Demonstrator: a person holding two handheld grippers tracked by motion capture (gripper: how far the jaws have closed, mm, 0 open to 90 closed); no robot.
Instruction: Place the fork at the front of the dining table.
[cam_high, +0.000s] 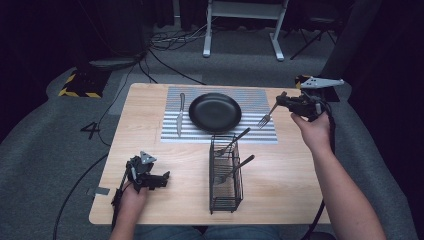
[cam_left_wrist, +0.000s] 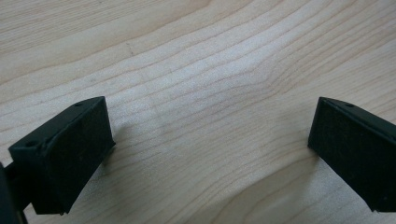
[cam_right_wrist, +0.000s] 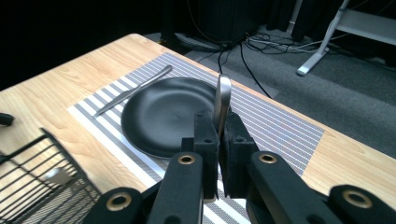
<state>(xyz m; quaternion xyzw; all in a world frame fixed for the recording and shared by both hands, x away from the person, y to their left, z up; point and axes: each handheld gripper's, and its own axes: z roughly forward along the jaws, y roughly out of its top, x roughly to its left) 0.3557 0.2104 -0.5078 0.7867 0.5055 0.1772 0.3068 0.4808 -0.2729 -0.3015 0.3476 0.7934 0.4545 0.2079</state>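
My right gripper (cam_high: 283, 102) hangs above the placemat's right edge, shut on the handle of a silver fork (cam_high: 269, 114) whose tines point down and left toward the mat. In the right gripper view the jaws (cam_right_wrist: 218, 127) clamp the fork's handle (cam_right_wrist: 222, 95), which stands up between them. A black plate (cam_high: 215, 112) (cam_right_wrist: 166, 112) rests in the middle of the striped placemat (cam_high: 255, 131). A knife (cam_high: 179, 114) (cam_right_wrist: 133, 89) lies on the mat left of the plate. My left gripper (cam_high: 159, 180) (cam_left_wrist: 210, 140) rests low over bare wood at the front left, open and holding nothing.
A black wire basket (cam_high: 226, 175) (cam_right_wrist: 42, 186) stands in front of the placemat with two utensils (cam_high: 239, 165) leaning in it. The wooden table (cam_high: 140, 145) ends in grey carpet all round. Cables and a white desk frame (cam_high: 245, 10) lie beyond the far edge.
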